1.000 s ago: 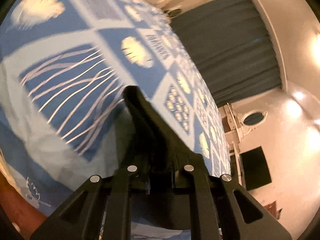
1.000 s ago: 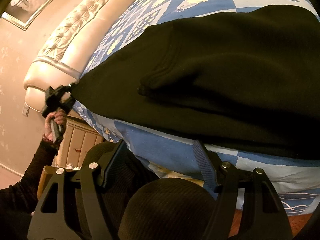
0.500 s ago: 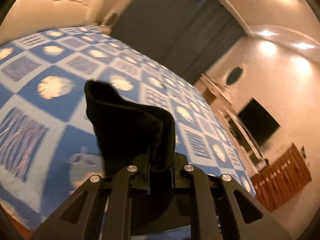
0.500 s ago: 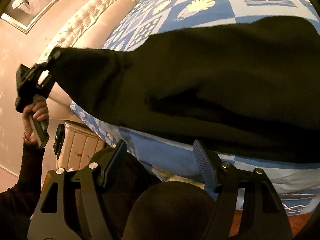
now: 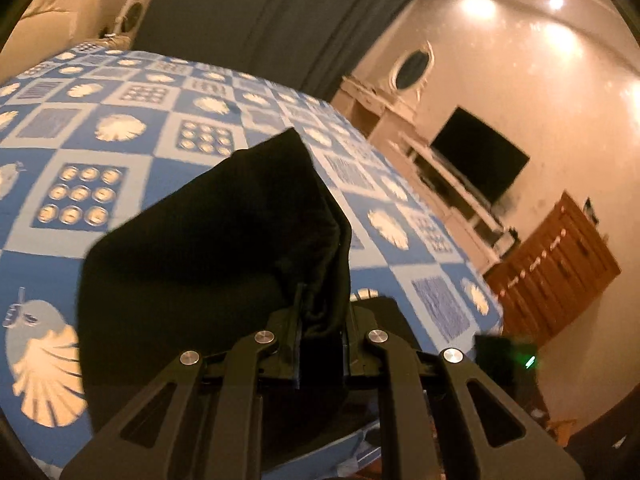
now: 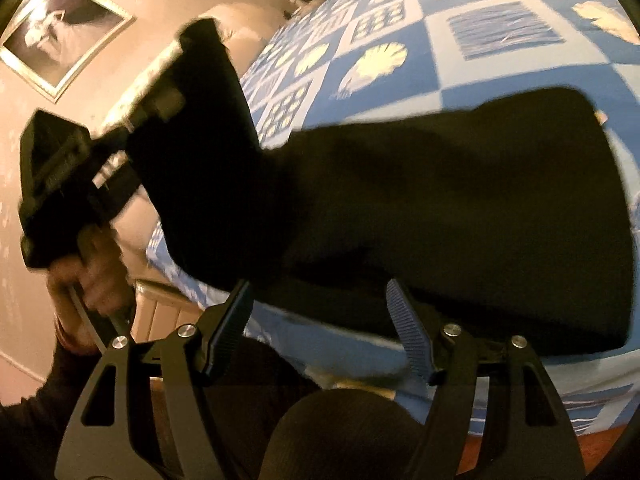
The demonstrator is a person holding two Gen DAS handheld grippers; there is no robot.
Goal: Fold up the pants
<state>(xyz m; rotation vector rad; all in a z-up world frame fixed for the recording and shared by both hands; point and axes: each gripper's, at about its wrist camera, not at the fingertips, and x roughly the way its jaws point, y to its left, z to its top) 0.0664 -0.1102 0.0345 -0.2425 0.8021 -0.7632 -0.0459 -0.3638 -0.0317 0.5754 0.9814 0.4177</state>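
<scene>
Left claw (image 5: 320, 312) clamps pants (image 6: 440, 208) — lengthwise along bed edge

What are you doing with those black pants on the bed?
A person is folding the black fabric pants on the bed's blue patterned bedspread. The left claw is shut on one end of the pants, holding it up off the bed. The right claw is open near the bed's edge and holds nothing. The rest of the pants lies flat.
</scene>
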